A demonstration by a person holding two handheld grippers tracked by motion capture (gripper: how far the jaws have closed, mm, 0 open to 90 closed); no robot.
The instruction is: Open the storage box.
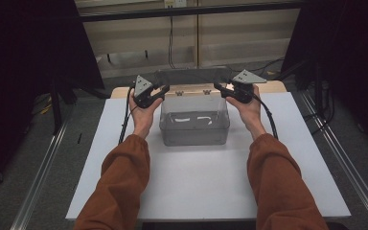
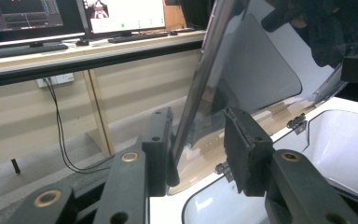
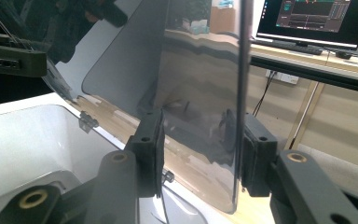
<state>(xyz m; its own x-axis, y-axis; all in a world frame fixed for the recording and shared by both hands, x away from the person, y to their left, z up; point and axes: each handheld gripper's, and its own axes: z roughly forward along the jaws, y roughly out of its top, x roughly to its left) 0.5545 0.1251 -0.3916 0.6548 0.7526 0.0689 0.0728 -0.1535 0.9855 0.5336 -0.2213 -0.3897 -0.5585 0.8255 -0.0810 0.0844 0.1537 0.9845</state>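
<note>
Holding the lid (image 1: 191, 76) of the clear box (image 1: 194, 125) upright on its far hinges: left gripper (image 1: 149, 96) is clamped on the lid's left edge, right gripper (image 1: 232, 91) on its right edge, edge between the pads in both gripper views. Box sits mid-desk (image 1: 196, 187), toward the far side, open, with a few pale bits on its floor. Can't tell whether the lid is going up or down; either way it's mid-swing, I'd say. Around: monitors (image 2: 74, 18) and cables (image 1: 170, 43) beyond the desk. Nothing blocks the lid's swing.
</note>
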